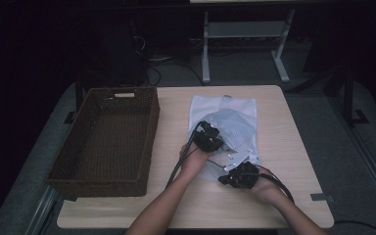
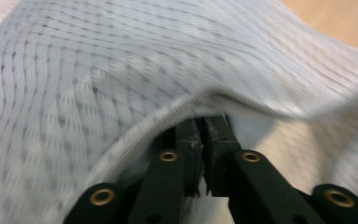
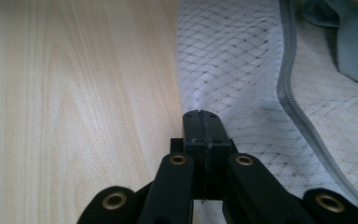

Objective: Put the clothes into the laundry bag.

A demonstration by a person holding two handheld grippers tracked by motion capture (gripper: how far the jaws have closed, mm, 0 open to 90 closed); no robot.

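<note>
Pinching the mesh bag's (image 1: 225,128) near edge, my right gripper (image 1: 239,177) is clenched; my left gripper (image 1: 209,137) grasps its raised, blurred fabric mid-frame. Bare table (image 1: 293,147) lies right; basket (image 1: 105,142) left.

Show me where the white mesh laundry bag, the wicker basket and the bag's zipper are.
white mesh laundry bag (image 1: 240,110): high view, upper mesh panel.
wicker basket (image 1: 66,147): high view, left wall.
zipper (image 3: 286,100): right gripper view, grey zipper tape.

Dim high view with dark surroundings, brighter gripper views, left one motion-blurred
</note>
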